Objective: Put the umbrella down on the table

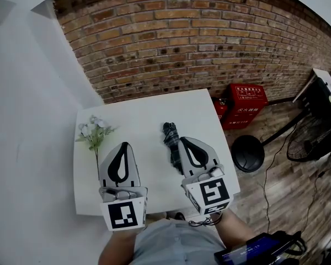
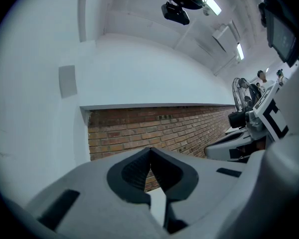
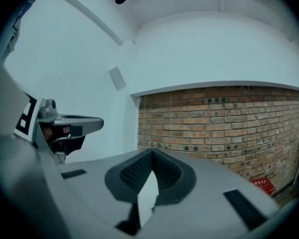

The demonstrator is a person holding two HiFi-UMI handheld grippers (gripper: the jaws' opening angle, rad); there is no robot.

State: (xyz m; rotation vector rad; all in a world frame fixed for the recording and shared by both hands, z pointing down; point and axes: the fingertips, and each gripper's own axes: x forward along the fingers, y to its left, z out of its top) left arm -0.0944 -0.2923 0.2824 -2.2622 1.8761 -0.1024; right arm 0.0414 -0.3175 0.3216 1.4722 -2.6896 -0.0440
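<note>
On the white table (image 1: 146, 117), seen from its near edge, bare top lies open at 12 o'clock. A flower sprig (image 1: 92, 130) blocks 10 o'clock and the folded black umbrella (image 1: 171, 141) blocks 1 o'clock, with a brick wall (image 1: 182, 37) beyond.

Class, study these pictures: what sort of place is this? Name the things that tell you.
Probably an indoor workspace or studio rather than a home: a bare brick wall, a red fire-extinguisher cabinet on the wooden floor, and a standing fan.
</note>
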